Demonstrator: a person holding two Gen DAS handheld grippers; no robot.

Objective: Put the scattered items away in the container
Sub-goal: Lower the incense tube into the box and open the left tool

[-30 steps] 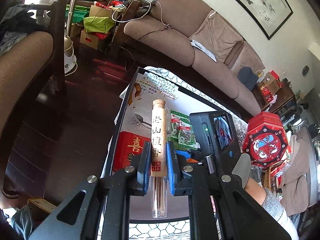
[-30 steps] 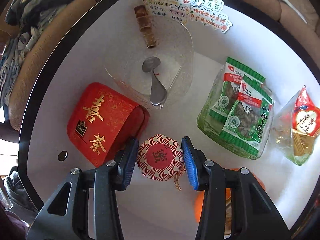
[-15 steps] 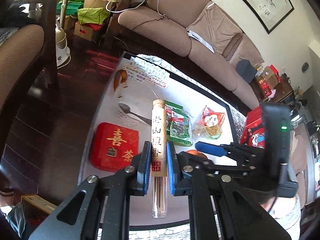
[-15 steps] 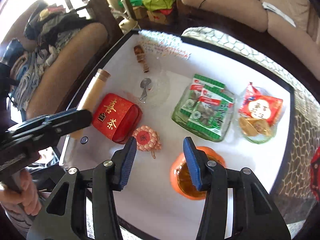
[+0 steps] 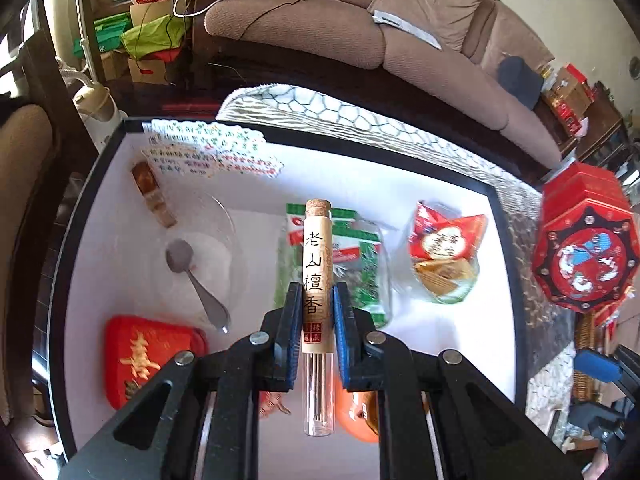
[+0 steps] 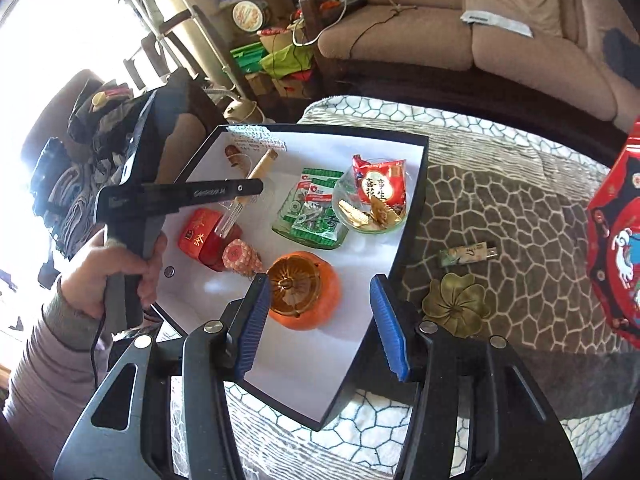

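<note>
Your left claw (image 5: 316,328) now carries its clenched incense tube (image 5: 318,276) over the tray (image 6: 416,200); your right claw (image 6: 320,320), just widening, empty, has lifted off toward the brass flower (image 6: 456,304).

A lived-in home sitting room is indicated by a long brown upholstered sofa (image 5: 400,40), a stone-patterned tablecloth (image 6: 500,220) and stacked cardboard boxes (image 5: 148,60).

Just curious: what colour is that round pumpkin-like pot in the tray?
Orange pot, with a golden-brown inside; clearest in the right wrist view.
</note>
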